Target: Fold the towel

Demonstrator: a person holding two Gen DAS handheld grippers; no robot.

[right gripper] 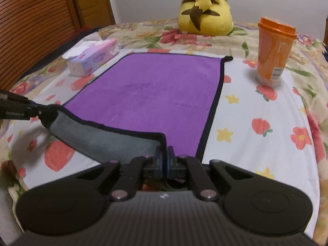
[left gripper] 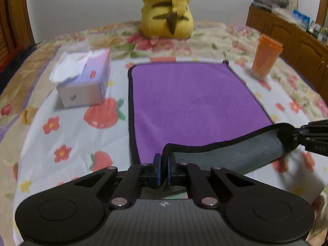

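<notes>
Indoor light dim, warm, even; we see no hard glare. Soft shadows only: left of tissue box (left gripper: 82, 82), at base of orange cup (right gripper: 273, 51), under lifted towel (right gripper: 164, 94) edge. We note strong fisheye bending: bed (left gripper: 61, 135) edges and cabinet (left gripper: 287, 37) curve, corners vignette dark. Left view smeared, plush toy (left gripper: 168, 8) and box soft. Right view sharper; box lettering legible.

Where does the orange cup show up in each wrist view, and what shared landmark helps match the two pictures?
Left wrist view: the orange cup stands upper right, beyond the purple towel's far right corner.
Right wrist view: the orange cup is upper right, larger, right of the towel.
Shared landmark: the yellow plush toy at top centre.
</notes>
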